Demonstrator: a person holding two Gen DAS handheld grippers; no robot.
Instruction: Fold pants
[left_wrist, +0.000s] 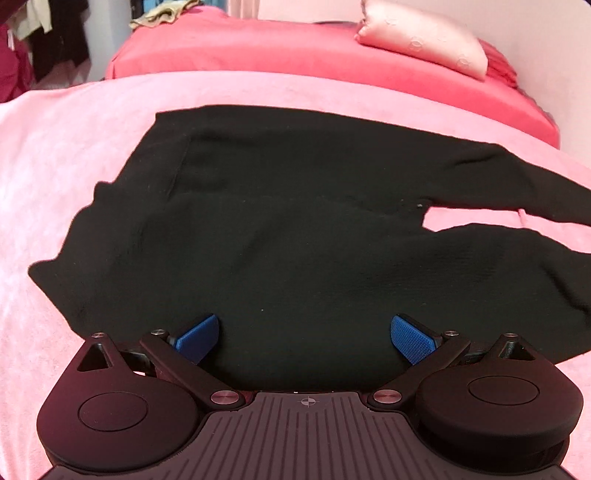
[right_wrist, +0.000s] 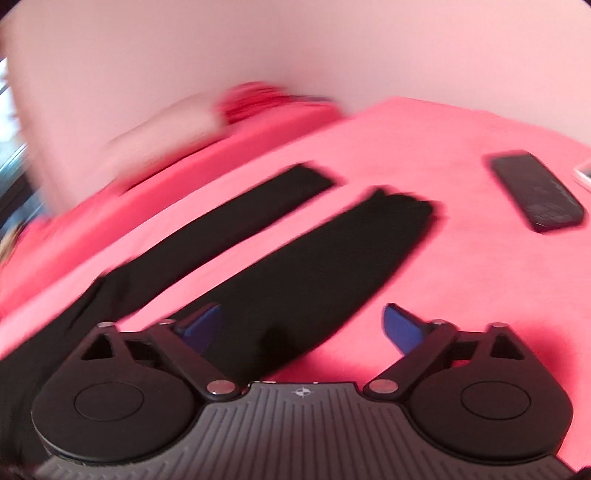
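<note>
Black pants (left_wrist: 280, 221) lie spread flat on a pink blanket (left_wrist: 55, 155), waist end to the left, the two legs running off to the right. My left gripper (left_wrist: 304, 334) hovers over the near edge of the waist part, open, blue pads wide apart with nothing between them. In the blurred right wrist view both legs (right_wrist: 314, 254) stretch away side by side with a pink gap between them. My right gripper (right_wrist: 303, 325) stands open above the nearer leg, its left pad over the cloth and its right pad over the blanket.
A black remote control (right_wrist: 537, 192) lies on the blanket to the right of the leg ends, with a white object (right_wrist: 585, 173) at the frame edge beyond it. A red bed (left_wrist: 295, 51) with a pink pillow (left_wrist: 421, 37) stands behind. Clothes hang at the far left (left_wrist: 40, 33).
</note>
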